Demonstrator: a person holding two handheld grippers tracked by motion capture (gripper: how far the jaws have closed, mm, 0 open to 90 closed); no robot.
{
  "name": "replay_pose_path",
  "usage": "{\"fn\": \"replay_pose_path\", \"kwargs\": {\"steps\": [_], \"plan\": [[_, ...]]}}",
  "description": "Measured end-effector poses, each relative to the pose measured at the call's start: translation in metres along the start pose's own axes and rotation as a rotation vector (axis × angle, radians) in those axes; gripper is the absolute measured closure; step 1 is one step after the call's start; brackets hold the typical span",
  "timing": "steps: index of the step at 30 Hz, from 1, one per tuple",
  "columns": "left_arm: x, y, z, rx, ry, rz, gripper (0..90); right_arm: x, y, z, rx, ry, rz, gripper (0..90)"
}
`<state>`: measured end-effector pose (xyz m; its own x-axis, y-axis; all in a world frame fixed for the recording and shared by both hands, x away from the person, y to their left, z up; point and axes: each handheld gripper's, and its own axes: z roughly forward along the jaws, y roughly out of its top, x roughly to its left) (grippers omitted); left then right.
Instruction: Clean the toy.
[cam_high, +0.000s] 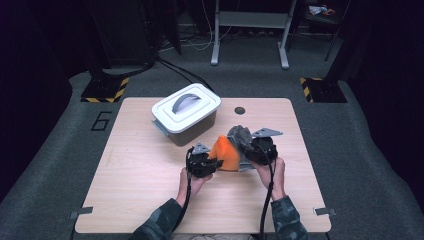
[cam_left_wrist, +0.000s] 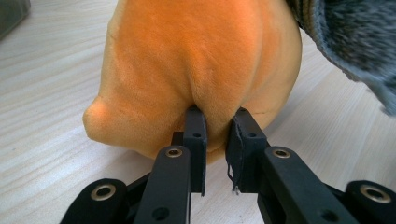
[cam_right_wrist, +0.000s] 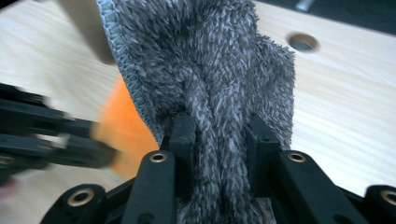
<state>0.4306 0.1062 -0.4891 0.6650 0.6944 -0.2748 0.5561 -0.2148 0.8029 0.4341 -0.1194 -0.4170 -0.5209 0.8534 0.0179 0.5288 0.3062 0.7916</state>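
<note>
A light wooden table (cam_high: 150, 175) stands on a grey carpeted floor (cam_high: 365, 150). On the far left part of the table there is a grey plastic box with a white lid (cam_high: 186, 114), and the lid has a curved grey handle on top. A small round dark hole (cam_high: 240, 110) is in the tabletop near the far edge, to the right of the box. Behind the table, on the floor, two black bases with yellow-black stripes (cam_high: 106, 90) and a white metal frame (cam_high: 250, 30) stand.
</note>
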Motion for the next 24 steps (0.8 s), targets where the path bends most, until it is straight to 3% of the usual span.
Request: {"fn": "replay_pose_path", "kwargs": {"steps": [3,6,10,24], "plan": [[0.001,0.0,0.0,-0.001,0.003,-0.007,78.4,0.012,0.008,0.007,0.005,0.028,-0.027,68.5],[0.005,-0.001,-0.001,-0.001,-0.005,-0.022,78.3,0.013,0.01,0.015,0.009,0.042,-0.033,68.5],[0.005,-0.001,-0.001,-0.009,-0.006,-0.02,78.1,0.005,0.007,0.016,0.012,0.044,-0.008,68.5],[0.007,-0.001,0.0,-0.006,-0.011,-0.025,77.6,-0.038,-0.028,0.02,0.077,-0.047,0.093,68.3]]}}
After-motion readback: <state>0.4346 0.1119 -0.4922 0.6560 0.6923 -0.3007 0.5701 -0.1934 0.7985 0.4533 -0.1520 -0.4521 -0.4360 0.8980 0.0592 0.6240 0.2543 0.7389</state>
